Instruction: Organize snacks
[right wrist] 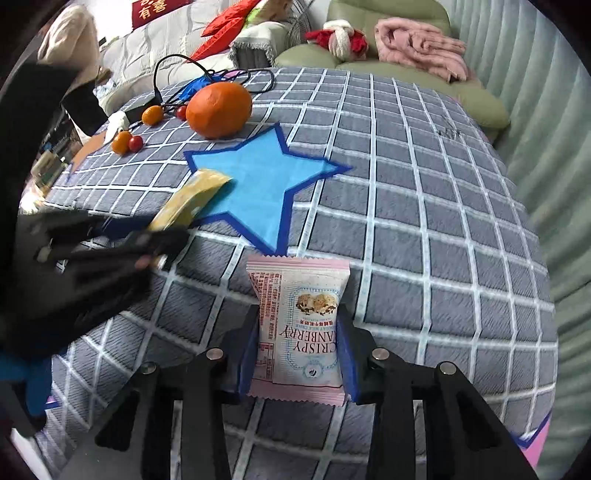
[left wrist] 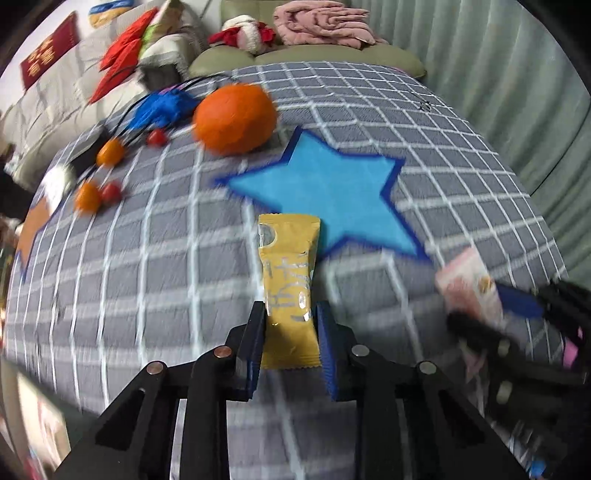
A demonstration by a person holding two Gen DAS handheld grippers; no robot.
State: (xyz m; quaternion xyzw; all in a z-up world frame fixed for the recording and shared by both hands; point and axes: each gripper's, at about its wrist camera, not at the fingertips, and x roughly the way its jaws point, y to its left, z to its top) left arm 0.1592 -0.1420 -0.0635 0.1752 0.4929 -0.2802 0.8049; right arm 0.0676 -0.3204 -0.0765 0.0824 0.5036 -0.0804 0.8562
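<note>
Grey checked cloth (right wrist: 424,229) covers your desk, with a blue star (right wrist: 258,184) at its middle and an orange (right wrist: 218,110) behind. Your left tongs (left wrist: 290,314) pinch a yellow packet (left wrist: 290,291) above the star's near edge; your right tongs (right wrist: 297,321) pinch a pink packet (right wrist: 299,328) just short of it.

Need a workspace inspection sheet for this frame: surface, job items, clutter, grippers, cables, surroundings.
Surface: grey checked cloth with a blue star patch; an orange patch at the left edge.
Job's things: yellow snack packet and pink cranberry snack packet, both held above the cloth.
Clutter: large orange, two small orange fruits, two red cherry tomatoes, a blue object behind the orange.
Grippers: left gripper shut on the yellow packet; right gripper shut on the pink packet.
Cables: black cable looping at the far left, ending by a dark box.
Surroundings: green sofa with pink blanket, plush toy, red cushions; pale curtain on the right.
</note>
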